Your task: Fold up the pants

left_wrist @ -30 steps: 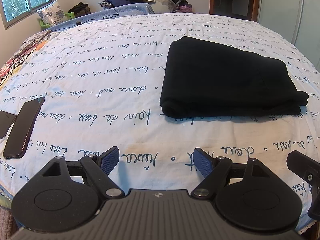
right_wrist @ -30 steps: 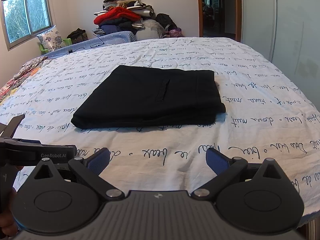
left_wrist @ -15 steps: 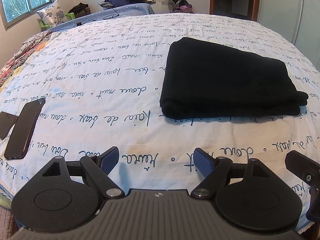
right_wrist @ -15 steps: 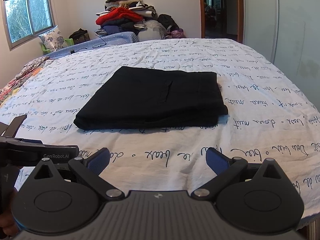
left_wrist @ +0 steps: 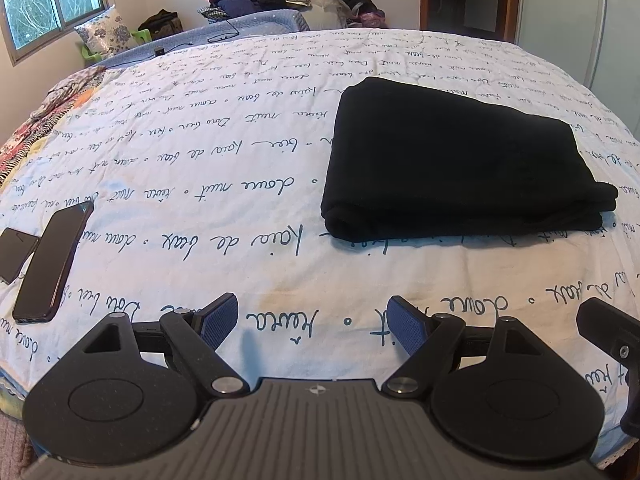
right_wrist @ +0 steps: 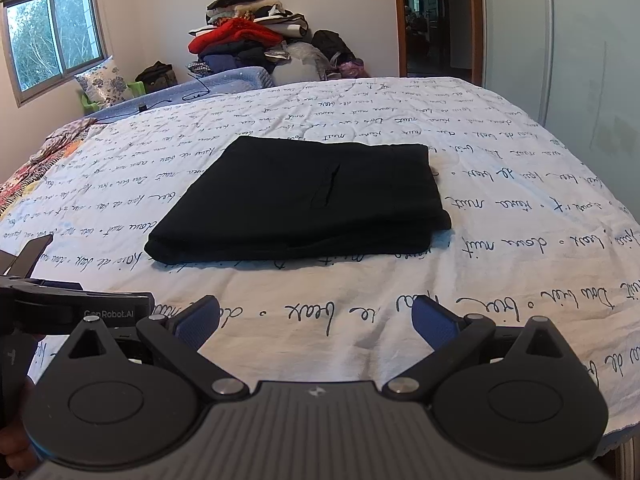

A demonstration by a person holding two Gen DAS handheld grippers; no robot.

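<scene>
Fingers (left_wrist: 218, 322) on both grippers wide open, empty; folded pants (left_wrist: 452, 168) untouched.

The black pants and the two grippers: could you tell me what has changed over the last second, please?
Nothing visibly changed: the folded black pants lie flat on the bedspread, and the left gripper and right gripper stay open and empty short of them.

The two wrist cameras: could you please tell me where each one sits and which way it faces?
Left wrist: on the left gripper, facing down across the bed at the folded black pants and two phones; its open blue-padded fingers show.
Right wrist: on the right gripper, facing the pants straight ahead; its open fingers and part of the left gripper show.
Shared: pants, bed, clothes pile, window.
</scene>
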